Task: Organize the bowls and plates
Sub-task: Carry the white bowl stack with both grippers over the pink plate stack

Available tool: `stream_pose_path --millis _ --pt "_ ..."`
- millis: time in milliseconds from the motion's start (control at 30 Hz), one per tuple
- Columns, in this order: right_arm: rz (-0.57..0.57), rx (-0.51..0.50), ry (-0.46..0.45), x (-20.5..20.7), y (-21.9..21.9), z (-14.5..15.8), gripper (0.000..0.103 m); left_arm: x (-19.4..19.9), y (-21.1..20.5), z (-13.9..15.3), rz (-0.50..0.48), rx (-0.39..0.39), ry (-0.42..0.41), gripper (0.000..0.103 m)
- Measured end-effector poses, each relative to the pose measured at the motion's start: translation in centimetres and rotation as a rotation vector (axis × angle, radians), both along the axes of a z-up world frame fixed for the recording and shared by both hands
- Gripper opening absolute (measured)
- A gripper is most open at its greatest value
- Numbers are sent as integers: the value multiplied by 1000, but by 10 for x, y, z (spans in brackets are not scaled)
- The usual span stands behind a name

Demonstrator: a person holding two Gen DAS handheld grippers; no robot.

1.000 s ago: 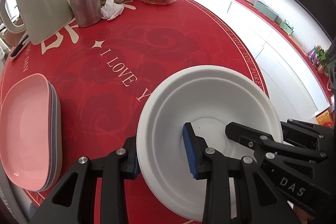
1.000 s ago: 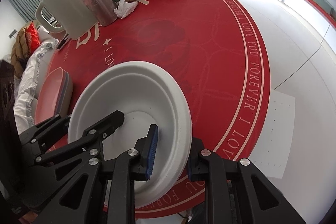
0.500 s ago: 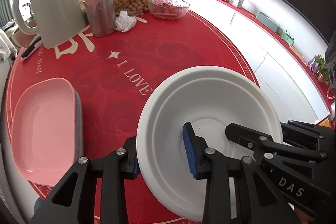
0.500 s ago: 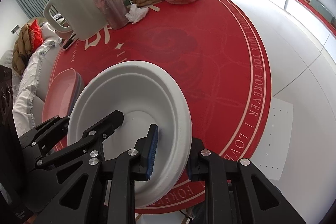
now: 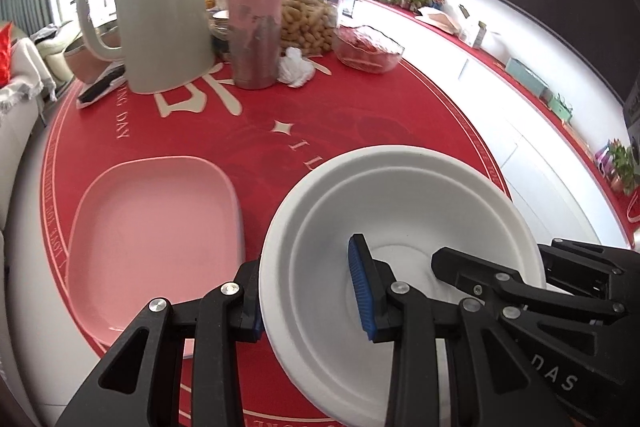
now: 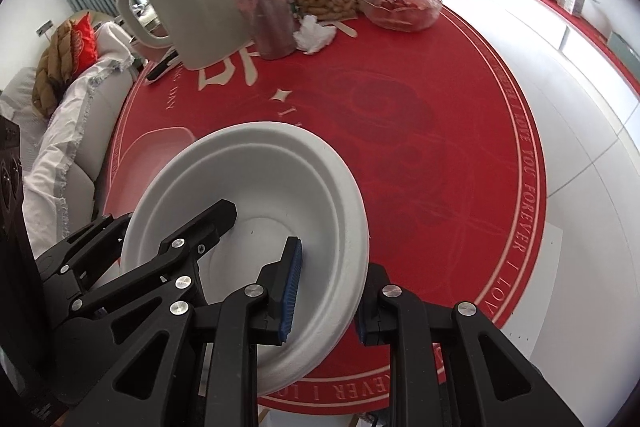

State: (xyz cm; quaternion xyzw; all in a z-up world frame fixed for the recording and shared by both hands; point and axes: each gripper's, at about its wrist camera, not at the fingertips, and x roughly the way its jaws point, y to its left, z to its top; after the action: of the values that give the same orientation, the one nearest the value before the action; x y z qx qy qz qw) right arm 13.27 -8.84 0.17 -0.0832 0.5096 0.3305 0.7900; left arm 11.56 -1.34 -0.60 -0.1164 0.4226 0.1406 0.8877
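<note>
A white bowl [image 5: 400, 211] hangs above the red round table, gripped from both sides. My left gripper [image 5: 308, 299] is shut on its left rim, one blue pad inside and one outside. My right gripper [image 6: 324, 295] is shut on the opposite rim of the same white bowl [image 6: 256, 187]. A stack of pink plates [image 5: 156, 239] lies on the table to the left of the bowl; in the right wrist view the pink plates [image 6: 156, 151] show behind the bowl's far left rim. Each gripper's black frame shows in the other's view.
At the table's far side stand a pale green kettle [image 5: 164, 23], a pink-topped steel flask [image 5: 256, 11], a jar of peanuts [image 5: 308, 15], a glass dish [image 5: 368, 47] and a crumpled tissue [image 5: 296, 67]. A sofa [image 6: 60, 131] borders the table's left; white floor lies right.
Both grippers have lifted the white bowl and carried it toward the pink plates, which now sit closer beside it. The far objects look more upright in view.
</note>
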Motion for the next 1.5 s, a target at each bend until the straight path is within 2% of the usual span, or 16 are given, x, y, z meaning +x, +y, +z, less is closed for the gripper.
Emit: stream_pose_path --millis 467,800,1033,1500 --pt "115 5 -50 -24 65 21 25 -36 59 21 132 -8 -82 38" --pt "190 12 -72 -40 112 31 25 -60 102 27 226 -14 -112 38" --pt "220 7 -52 -45 135 23 25 -67 121 20 270 -11 -102 36" --pt "235 -16 -27 -44 151 5 25 -68 135 3 302 -33 -69 36"
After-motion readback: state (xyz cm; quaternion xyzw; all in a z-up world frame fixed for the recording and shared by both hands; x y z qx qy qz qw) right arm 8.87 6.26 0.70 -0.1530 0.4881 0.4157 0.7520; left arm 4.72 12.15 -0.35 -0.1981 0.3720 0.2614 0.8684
